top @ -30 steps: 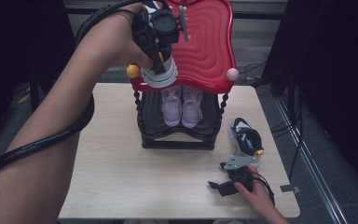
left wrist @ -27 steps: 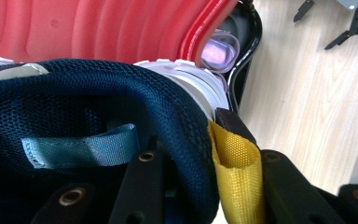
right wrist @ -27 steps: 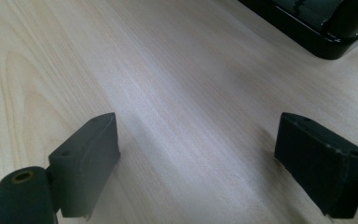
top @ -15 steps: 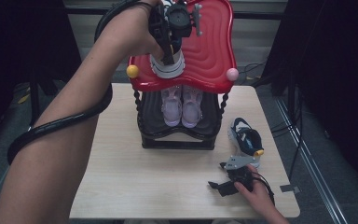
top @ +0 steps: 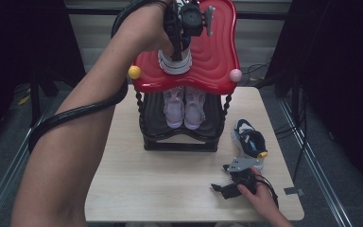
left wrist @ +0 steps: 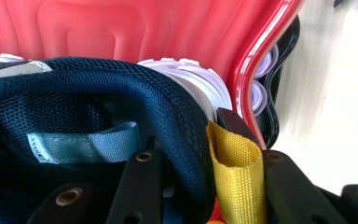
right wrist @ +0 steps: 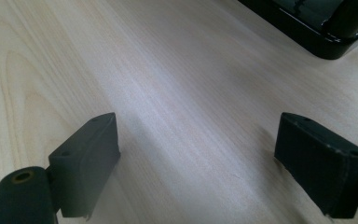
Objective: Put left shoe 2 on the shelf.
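Standing on a pale wooden table (top: pixel 170 189), a red-topped shoe rack (top: pixel 217 52).

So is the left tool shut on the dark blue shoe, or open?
Shut on it. The left tool pinches the shoe at its heel collar, one jaw inside, one outside beside the yellow loop.

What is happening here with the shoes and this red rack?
A person is putting navy sneakers onto a two-level rack. The left gripper grips one navy sneaker by its heel collar over the red top shelf. The other sneaker lies on the table beside the open right gripper. Pale shoes sit below.
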